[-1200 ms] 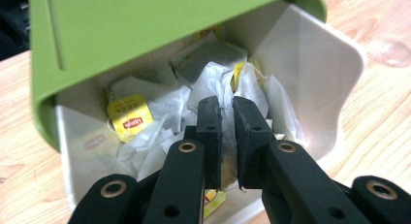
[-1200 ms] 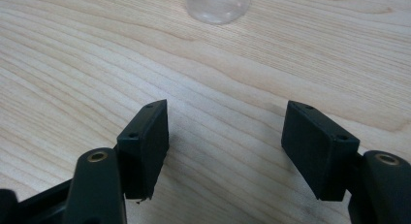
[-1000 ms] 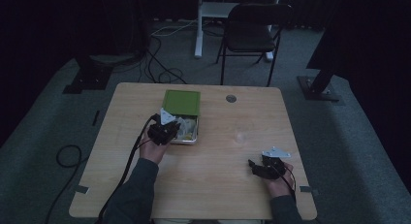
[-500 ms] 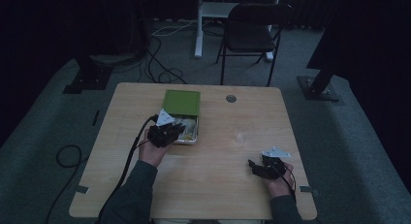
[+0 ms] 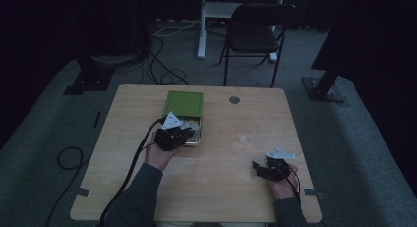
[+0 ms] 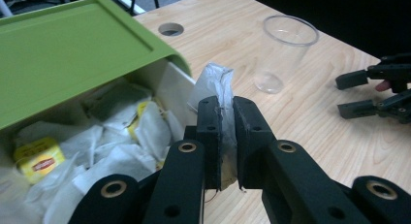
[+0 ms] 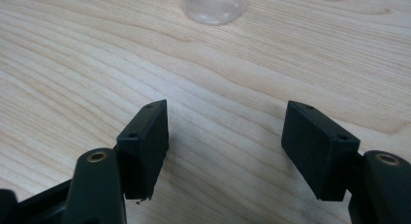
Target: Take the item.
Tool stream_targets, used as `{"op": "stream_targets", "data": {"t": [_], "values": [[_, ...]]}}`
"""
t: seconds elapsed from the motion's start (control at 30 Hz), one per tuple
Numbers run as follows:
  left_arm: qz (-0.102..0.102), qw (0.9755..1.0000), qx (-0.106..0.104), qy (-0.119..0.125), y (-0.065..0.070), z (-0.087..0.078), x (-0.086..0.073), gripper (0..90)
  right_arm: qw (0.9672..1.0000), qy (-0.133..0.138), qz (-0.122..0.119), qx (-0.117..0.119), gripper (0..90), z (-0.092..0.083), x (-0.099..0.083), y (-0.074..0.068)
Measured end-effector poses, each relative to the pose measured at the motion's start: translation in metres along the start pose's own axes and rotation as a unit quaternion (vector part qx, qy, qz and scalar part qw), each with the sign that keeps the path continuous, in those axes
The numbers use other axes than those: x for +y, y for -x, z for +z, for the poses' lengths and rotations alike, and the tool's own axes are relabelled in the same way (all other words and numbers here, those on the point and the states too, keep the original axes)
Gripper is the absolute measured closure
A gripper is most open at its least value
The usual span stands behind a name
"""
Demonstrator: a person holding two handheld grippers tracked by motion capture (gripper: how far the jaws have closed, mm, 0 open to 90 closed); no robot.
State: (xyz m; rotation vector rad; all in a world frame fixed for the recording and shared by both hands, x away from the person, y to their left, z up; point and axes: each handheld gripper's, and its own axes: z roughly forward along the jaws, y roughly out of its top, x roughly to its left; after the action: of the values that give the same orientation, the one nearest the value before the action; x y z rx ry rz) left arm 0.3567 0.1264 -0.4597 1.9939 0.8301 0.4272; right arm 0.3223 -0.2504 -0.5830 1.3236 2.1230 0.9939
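Observation:
A white box (image 6: 167, 73) with a green lid (image 5: 183, 103) stands open at the table's middle left, holding several tea bags (image 6: 121, 132). My left gripper (image 6: 227, 118) is shut on one white tea bag (image 6: 216, 81), held just over the box's near edge; in the high view this gripper (image 5: 184, 133) sits at the box's front. A clear plastic cup (image 6: 286, 52) stands upright on the table to the right of the box, faint in the high view as the cup (image 5: 244, 138). My right gripper (image 7: 225, 132) rests open near the table's front right (image 5: 255, 166), nothing between its jaws.
The wooden table (image 5: 211, 197) has a round cable hole (image 5: 234, 99) at its back. A black folding chair (image 5: 255, 35) stands behind the table. Cables lie on the floor at left. The cup's base (image 7: 213, 6) shows beyond the right gripper.
The left gripper has shifted slightly at the box's front edge. The right gripper has stayed where it was.

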Motion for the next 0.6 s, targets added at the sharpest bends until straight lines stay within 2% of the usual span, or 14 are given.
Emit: {"op": "stream_targets", "data": {"t": [0.3, 0.33, 0.6], "values": [[0.014, 0.9998, -0.009, -0.003, 0.012, 0.010, 0.010, 83.5, 1.0000, 0.000, -0.001, 0.000, 33.0, 0.002, 0.002, 0.003], [0.020, 0.9997, -0.013, -0.005, 0.017, 0.014, 0.015, 83.5, 1.0000, -0.001, -0.002, 0.000, 33.0, 0.002, 0.002, 0.003], [0.027, 0.9993, -0.027, -0.003, 0.027, 0.026, 0.022, 83.5, 1.0000, -0.001, -0.001, 0.000, 33.0, 0.003, 0.003, 0.004]]}}
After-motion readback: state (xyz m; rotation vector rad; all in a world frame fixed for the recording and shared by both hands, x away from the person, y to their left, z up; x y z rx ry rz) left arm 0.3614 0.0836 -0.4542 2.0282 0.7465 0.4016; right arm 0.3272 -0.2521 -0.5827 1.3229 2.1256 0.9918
